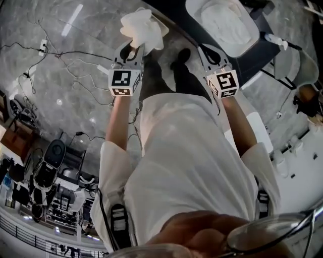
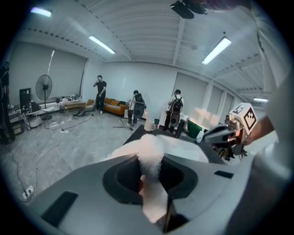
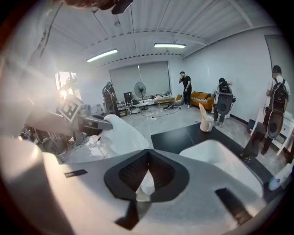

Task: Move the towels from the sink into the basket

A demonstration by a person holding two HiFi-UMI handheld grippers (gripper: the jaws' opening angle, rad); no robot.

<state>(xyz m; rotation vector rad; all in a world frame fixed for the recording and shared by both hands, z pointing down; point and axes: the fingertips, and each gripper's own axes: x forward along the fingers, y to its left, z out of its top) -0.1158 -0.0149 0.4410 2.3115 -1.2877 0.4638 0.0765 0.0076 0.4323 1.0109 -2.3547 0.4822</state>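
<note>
Plainly, one towel (image 1: 144, 27) sits bunched in the clenched jaws of the left gripper (image 1: 132, 51), off to the left of the sink (image 1: 193, 11); a second towel (image 1: 224, 22) lies in the sink nearer the right gripper (image 1: 216, 54), whose jaws are pressed together, seemingly empty; the basket shows nowhere

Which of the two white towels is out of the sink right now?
The bunched towel clamped in the left gripper, held up off to the side of the counter. The other towel lies flat inside the white sink, untouched by either gripper.
</note>
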